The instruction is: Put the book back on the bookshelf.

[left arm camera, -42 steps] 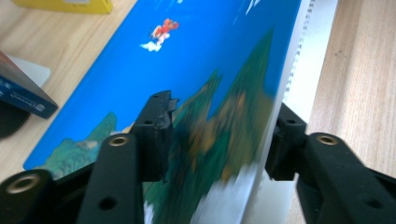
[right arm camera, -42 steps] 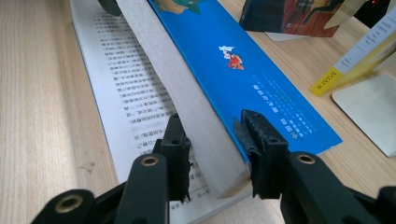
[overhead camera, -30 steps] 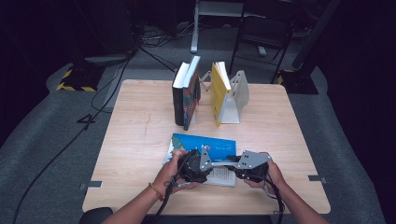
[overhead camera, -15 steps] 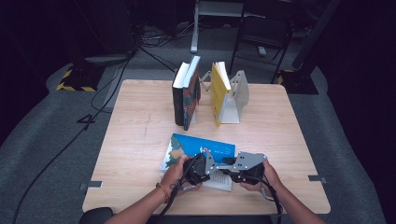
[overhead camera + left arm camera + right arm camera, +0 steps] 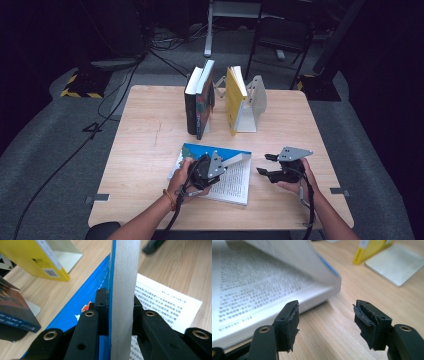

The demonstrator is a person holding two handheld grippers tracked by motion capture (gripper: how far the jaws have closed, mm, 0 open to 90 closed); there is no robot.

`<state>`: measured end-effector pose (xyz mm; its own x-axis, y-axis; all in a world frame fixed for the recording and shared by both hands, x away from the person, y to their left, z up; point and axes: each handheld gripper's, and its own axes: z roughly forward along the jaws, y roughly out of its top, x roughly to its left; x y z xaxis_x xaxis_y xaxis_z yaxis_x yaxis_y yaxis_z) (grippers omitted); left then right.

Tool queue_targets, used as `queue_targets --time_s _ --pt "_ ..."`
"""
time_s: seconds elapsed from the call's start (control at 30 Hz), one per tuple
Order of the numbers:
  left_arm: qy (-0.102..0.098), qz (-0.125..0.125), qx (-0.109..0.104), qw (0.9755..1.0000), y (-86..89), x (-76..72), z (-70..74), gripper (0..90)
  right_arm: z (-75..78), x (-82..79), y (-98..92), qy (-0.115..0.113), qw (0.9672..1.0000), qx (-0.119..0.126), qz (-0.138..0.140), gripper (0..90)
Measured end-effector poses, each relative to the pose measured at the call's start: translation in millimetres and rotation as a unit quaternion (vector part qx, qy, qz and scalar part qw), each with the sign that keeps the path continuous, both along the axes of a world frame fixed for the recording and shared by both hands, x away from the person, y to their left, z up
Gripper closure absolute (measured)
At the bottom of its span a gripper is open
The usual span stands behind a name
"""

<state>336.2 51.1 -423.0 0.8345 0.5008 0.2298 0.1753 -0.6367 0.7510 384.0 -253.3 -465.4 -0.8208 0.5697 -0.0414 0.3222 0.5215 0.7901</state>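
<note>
An open book with a blue cover (image 5: 237, 183) lies at the table's front middle, printed pages up. My left gripper (image 5: 219, 166) has just been closing and is now shut on the lifted blue cover and a thick stack of pages (image 5: 124, 277). In the left gripper view my left gripper (image 5: 120, 301) has a pad pressed on each side of that stack. My right gripper (image 5: 266, 165) hovers just right of the book, its jaws having just been opening. In the right gripper view my right gripper (image 5: 325, 315) stands open over bare wood, with the book's corner (image 5: 322, 293) ahead to the left.
At the table's back stand two dark upright books (image 5: 199, 102). Next to them a yellow book (image 5: 232, 97) leans on a metal bookend (image 5: 253, 102). Bare wooden tabletop (image 5: 145, 135) spreads to the left and the far right. Cables and stands sit on the floor behind.
My right gripper has let go of the book's pages, opened and moved off to the right. My left gripper has closed on the raised cover and pages.
</note>
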Motion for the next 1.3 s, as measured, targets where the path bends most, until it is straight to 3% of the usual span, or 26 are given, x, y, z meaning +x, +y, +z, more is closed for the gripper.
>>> queue_targets --time_s 0.1,0.17,0.23,0.33,0.4,0.57,0.63,0.7,0.8,0.83,0.93,0.97,1.0,1.1,1.3 --pt "-0.002 0.002 -0.016 0.9999 4.8 0.7 3.3 76.7 -11.5 5.6 8.7 0.006 0.9996 -0.029 0.004 39.2" --pt "-0.006 -0.001 -0.018 0.9998 7.3 0.1 5.4 76.7 -19.0 9.4 15.3 0.013 0.9993 -0.033 0.009 40.3" --pt "-0.009 0.001 -0.021 0.9997 8.4 0.0 6.4 76.7 -21.3 11.2 17.6 0.016 0.9993 -0.033 0.012 41.1" --pt "-0.007 0.001 -0.032 0.9995 14.4 1.1 10.4 76.8 -22.5 15.3 15.7 0.021 0.9997 -0.011 0.011 41.5" --pt "-0.007 0.0 -0.039 0.9992 16.9 1.3 13.2 76.7 -23.2 15.7 16.2 0.014 0.9995 -0.03 0.002 41.9" --pt "-0.007 -0.008 -0.047 0.9989 18.4 0.8 14.4 76.6 -30.8 19.5 17.4 0.028 0.9991 -0.031 0.005 40.3" --pt "-0.003 -0.019 -0.047 0.9987 16.4 0.1 13.7 76.4 -31.9 18.8 21.0 0.03 0.9992 -0.011 0.022 39.9" --pt "0.001 -0.023 -0.053 0.9983 15.9 0.5 12.6 76.4 -28.4 16.5 20.3 0.016 0.9994 -0.005 0.029 40.3" --pt "0.011 -0.029 -0.057 0.9979 16.6 2.0 12.6 75.9 -22.5 13.8 13.3 0.016 0.9987 0.038 0.029 44.8" --pt "0.027 -0.036 -0.061 0.9971 16.4 3.0 12.3 75.6 -19.8 11.9 12.6 0.01 0.9986 0.044 0.029 46.1" --pt "0.059 -0.055 -0.049 0.9956 13.5 3.7 13.5 74.2 -11.0 4.8 12.2 -0.006 0.9976 0.059 0.035 52.2" --pt "0.059 -0.055 -0.049 0.9956 13.5 3.7 13.5 73.9 -11.0 4.8 12.2 -0.006 0.9976 0.059 0.035 52.2" --pt "0.064 -0.064 -0.029 0.9955 9.7 0.9 14.9 74.0 -5.7 1.1 11.5 -0.017 0.997 0.067 0.035 53.3" --pt "0.065 -0.069 -0.017 0.9954 6.8 -1.8 16.0 73.8 -0.4 -1.1 10.7 -0.021 0.9964 0.076 0.031 54.9" --pt "0.064 -0.074 -0.05 0.9939 8.3 -2.5 18.7 73.8 13.5 -5.2 8.9 -0.034 0.994 0.1 0.028 61.9"
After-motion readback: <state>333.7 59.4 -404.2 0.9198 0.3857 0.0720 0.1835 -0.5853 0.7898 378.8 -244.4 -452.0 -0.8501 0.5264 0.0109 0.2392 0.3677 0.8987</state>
